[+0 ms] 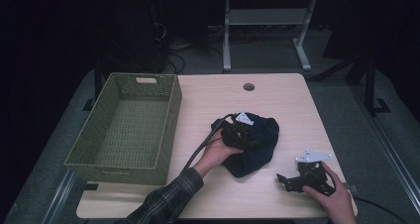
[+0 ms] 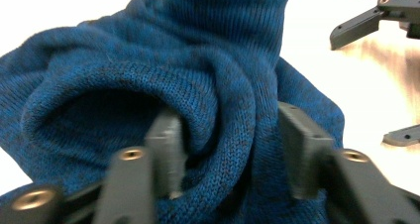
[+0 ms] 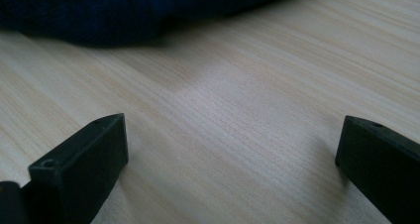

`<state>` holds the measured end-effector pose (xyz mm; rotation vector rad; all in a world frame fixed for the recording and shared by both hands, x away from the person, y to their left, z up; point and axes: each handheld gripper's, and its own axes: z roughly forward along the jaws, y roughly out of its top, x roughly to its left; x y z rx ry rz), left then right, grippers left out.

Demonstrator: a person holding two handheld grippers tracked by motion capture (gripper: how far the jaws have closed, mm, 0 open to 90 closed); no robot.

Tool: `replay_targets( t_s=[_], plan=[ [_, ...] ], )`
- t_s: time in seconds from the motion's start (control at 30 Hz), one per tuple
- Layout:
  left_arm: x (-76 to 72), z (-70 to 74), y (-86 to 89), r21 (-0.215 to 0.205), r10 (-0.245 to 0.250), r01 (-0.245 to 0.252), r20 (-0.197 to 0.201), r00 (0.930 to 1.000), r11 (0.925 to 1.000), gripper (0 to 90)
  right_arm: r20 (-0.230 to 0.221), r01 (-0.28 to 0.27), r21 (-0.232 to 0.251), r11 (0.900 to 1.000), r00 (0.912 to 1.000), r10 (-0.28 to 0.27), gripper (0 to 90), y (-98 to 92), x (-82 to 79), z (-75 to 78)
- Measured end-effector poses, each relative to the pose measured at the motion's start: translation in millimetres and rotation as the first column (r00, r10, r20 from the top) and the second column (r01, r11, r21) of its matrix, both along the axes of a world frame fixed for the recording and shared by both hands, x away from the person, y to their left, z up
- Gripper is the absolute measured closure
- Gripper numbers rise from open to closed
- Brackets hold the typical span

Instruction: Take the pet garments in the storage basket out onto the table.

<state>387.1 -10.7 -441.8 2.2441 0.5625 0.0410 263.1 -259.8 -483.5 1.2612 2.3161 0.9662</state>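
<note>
My left gripper (image 1: 241,135) sits right on top of the blue knit sweater (image 1: 257,144), which lies bunched in a heap mid-table, right of centre. In the left gripper view the jaws stand part open with a thick fold of the knit (image 2: 218,115) bulging up between them; one pad digs into the fabric on the left, the other sits against it on the right, but I can't call it a firm pinch yet, looks like straddling not clamping. Sweater has no clear long axis, just a crumpled mound, slightly stretched from far-left to near-right. My right gripper (image 1: 297,180) rests on the near right of the table (image 1: 208,194), apart from the heap, jaws wide open over bare wood with nothing between them; the sweater's edge (image 3: 99,16) lies just beyond its tips. Left hand is clearly the nearer one. The green woven basket (image 1: 124,130) stands at the table's left edge, well apart from the sweater, nothing inside it. From the heap the basket lies left, so I judge the carry goes leftward.
</note>
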Motion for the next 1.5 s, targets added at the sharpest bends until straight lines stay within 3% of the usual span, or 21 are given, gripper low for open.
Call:
replay_targets(
  t_s=[0.1,0.23,0.33,0.43,0.5,0.8,1.07,1.5],
  plan=[
    [-3.2,8.0,3.8,-0.004,0.014,-0.014,0.029,0.9995,0.9999,34.3,0.000,0.002,0.001,1.000,1.0000,-0.002,0.0,0.1,0.0,0.0],
    [-4.8,15.7,10.7,0.002,0.024,-0.024,0.039,0.9990,0.9997,19.6,-0.001,0.002,0.002,1.000,1.0000,-0.002,0.0,0.2,-0.1,0.0],
    [-7.0,20.2,18.5,-0.008,0.030,-0.030,0.033,0.9990,0.9995,15.0,-0.001,0.003,0.002,1.000,1.0000,-0.003,0.0,0.2,-0.1,0.0],
    [-10.3,24.4,27.5,-0.010,0.035,-0.034,0.059,0.9977,0.9994,14.0,-0.001,0.001,0.001,1.000,1.0000,-0.001,0.0,0.1,-0.1,0.0],
    [-13.3,26.0,32.6,-0.028,0.045,-0.043,0.059,0.9973,0.9987,14.0,0.000,0.001,0.000,1.000,1.0000,-0.001,0.0,0.0,0.0,0.0],
    [-25.0,30.9,60.0,-0.036,0.072,-0.069,0.086,0.9937,0.9970,13.5,0.000,0.001,0.000,1.000,1.0000,-0.001,0.0,0.0,0.0,0.0],
    [-37.5,29.4,83.6,-0.055,0.109,-0.104,0.106,0.9884,0.9931,13.5,0.000,0.001,0.000,1.000,1.0000,-0.001,0.0,0.1,0.0,0.0],
    [-55.8,19.9,103.8,-0.047,0.137,-0.132,0.128,0.9823,0.9902,13.3,0.000,0.002,0.001,1.000,1.0000,-0.002,0.0,0.1,0.0,0.0]
  ],
)
